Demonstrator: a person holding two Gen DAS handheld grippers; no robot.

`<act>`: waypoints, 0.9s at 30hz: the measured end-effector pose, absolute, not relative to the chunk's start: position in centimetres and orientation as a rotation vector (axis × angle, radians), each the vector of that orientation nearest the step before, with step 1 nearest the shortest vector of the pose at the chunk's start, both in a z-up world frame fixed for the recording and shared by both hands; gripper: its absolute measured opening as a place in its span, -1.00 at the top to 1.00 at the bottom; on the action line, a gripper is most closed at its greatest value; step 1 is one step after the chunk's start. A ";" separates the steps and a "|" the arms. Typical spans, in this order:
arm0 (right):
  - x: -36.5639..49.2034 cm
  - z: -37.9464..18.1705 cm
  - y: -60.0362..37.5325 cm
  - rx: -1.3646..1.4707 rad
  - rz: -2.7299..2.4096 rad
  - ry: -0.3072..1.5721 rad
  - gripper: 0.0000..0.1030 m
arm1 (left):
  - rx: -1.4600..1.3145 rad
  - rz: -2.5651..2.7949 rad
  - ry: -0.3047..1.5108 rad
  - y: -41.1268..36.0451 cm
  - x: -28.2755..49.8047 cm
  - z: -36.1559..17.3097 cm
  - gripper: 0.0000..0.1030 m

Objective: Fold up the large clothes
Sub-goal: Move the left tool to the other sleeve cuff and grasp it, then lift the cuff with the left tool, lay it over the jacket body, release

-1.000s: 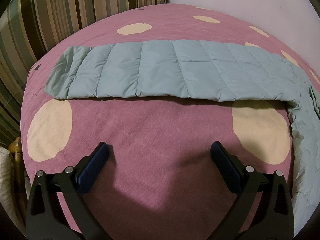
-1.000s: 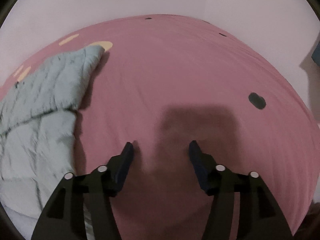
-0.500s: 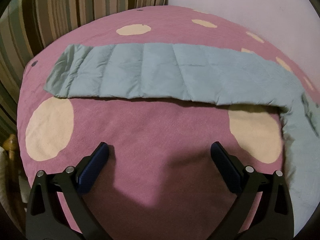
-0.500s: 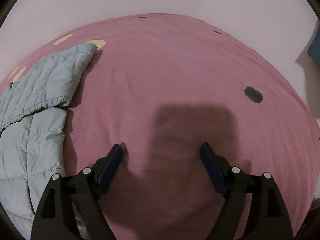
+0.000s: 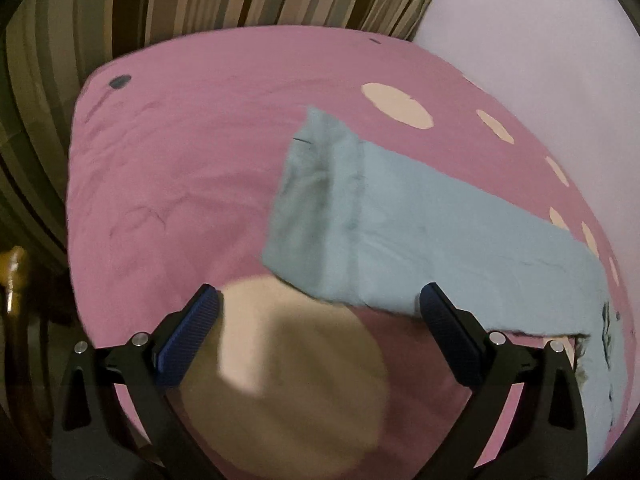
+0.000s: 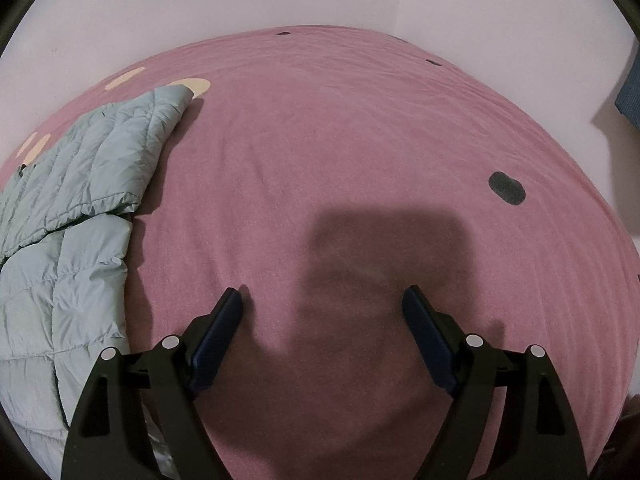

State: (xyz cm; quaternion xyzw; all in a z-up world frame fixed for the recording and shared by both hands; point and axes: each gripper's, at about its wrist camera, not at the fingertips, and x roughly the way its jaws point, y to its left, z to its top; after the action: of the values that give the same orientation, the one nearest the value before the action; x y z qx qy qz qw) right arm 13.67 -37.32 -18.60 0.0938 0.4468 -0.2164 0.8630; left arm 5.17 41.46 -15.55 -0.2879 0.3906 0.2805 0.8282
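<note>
Left gripper (image 5: pixel 318 300) — fingers spread wide, nothing between them, over a cream spot on the pink bedcover (image 5: pixel 180 168). Right gripper (image 6: pixel 322 300) — jaws have just been opening, empty above bare cover. Pale blue quilted jacket (image 5: pixel 420 232) lies flat, one end just beyond the left fingertips.

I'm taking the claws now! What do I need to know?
Left claw: open, empty, over the bed by the sleeve end.
Right claw: open, empty, jaws just widened; only bedspread between them.
Jacket: blue and puffy, lying at the right claw's left, one sleeve stretched out flat.
Done: jacket laid out, one flap looks folded over.
Left: probably fold the sleeve in, then the body.
</note>
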 end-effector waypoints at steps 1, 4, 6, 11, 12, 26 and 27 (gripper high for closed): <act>13.7 -18.6 -37.3 0.196 -0.455 0.937 -0.59 | -0.621 0.583 0.815 42.1 5.1 -15.5 -0.94; 13.8 -18.6 -37.3 0.192 -0.458 0.939 -0.60 | -0.683 0.523 0.764 43.6 5.1 -15.0 -0.75; 13.9 -18.7 -37.3 0.189 -0.461 0.940 -0.61 | -0.744 0.464 0.737 44.2 5.4 -15.0 -0.66; 14.0 -18.7 -37.2 0.182 -0.469 0.941 -0.63 | -0.748 0.479 0.741 45.4 6.8 -15.3 -0.23; 14.0 -18.7 -37.2 0.182 -0.469 0.941 -0.63 | -0.753 0.477 0.745 45.6 6.8 -15.3 -0.11; 14.0 -18.7 -37.3 0.184 -0.466 0.940 -0.64 | -0.668 0.346 0.687 39.5 10.2 -10.5 0.90; 13.9 -18.7 -37.4 0.187 -0.465 0.939 -0.64 | -0.652 0.322 0.684 38.3 10.8 -9.8 0.90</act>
State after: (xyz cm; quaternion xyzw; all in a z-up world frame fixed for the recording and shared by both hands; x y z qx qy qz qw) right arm 13.93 -37.39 -18.67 0.0890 0.4478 -0.2219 0.8616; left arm 10.76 38.34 -9.75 -0.3128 0.3278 0.1545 0.8780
